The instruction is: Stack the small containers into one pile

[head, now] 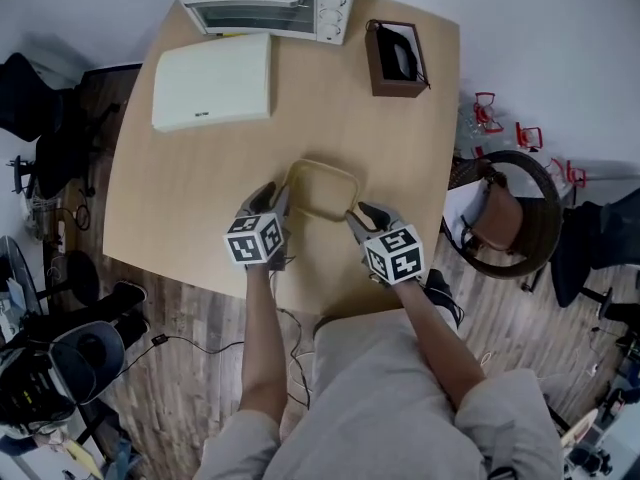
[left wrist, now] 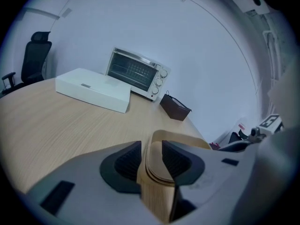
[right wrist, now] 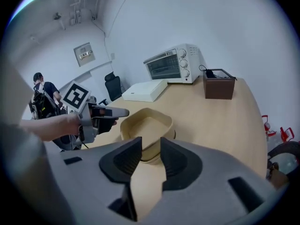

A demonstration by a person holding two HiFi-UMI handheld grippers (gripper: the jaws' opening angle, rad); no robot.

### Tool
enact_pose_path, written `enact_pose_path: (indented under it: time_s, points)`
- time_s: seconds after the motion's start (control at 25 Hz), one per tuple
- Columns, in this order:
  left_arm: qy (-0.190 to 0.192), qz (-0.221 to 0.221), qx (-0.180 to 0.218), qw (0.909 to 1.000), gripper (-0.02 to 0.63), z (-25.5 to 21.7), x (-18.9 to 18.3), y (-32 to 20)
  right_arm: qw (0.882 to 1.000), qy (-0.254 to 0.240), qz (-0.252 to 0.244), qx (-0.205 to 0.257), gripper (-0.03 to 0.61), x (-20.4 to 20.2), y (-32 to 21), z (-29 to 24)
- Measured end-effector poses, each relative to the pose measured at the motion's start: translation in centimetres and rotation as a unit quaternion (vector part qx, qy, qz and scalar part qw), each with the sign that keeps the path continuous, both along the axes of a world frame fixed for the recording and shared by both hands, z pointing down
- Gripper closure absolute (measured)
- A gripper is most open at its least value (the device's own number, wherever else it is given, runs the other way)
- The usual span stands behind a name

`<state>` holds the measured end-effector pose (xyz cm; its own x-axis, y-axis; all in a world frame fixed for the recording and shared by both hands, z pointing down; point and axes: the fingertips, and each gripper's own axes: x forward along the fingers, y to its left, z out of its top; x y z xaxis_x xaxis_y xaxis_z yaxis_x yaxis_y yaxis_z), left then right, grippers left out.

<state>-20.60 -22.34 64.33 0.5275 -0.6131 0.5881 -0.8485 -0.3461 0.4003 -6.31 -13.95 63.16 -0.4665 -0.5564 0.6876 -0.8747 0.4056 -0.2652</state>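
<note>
Grey left gripper (head: 278, 200) and right gripper (head: 358, 214) bear black-and-white marker cubes (head: 255, 238).

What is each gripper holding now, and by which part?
The left gripper has a side wall of the beige rounded plastic container between its fingers; whether they press on it cannot be told. The right gripper holds nothing.

Head view: the picture's top edge cuts off the far part of the toaster oven (head: 268, 3). The jaws of the left gripper (head: 274, 200) and the right gripper (head: 357, 214) cover the 2 near corners of the tan container stack (head: 322, 190). How many containers are nested in it cannot be told. The dark item inside the brown box (head: 396, 60) is too small to identify. Left gripper view: the jaws hide the stack's base.
</note>
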Motion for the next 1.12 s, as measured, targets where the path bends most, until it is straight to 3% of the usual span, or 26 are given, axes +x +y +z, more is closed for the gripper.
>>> enact_pose_path:
  time_s: [0.28, 0.6, 0.88, 1.12]
  points:
    - [-0.016, 0.032, -0.014, 0.9993, 0.482, 1.4, 1.9, -0.4, 1.0, -0.001, -0.007, -0.003, 0.443, -0.1, 0.0, 0.5]
    - [-0.017, 0.03, -0.009, 0.9994, 0.482, 1.0, 2.2, -0.1, 1.0, 0.009, -0.018, -0.019, 0.425, 0.0, 0.3, 1.9]
    - [-0.019, 0.019, 0.01, 0.9996, 0.482, -0.1, 1.6, -0.2, 0.999, 0.024, -0.029, 0.02, 0.422, -0.1, 0.2, 1.0]
    - [-0.022, 0.027, 0.009, 0.9993, 0.482, 0.3, 1.9, 0.5, 0.999, 0.023, -0.043, 0.01, 0.42, -0.6, 0.6, 1.6]
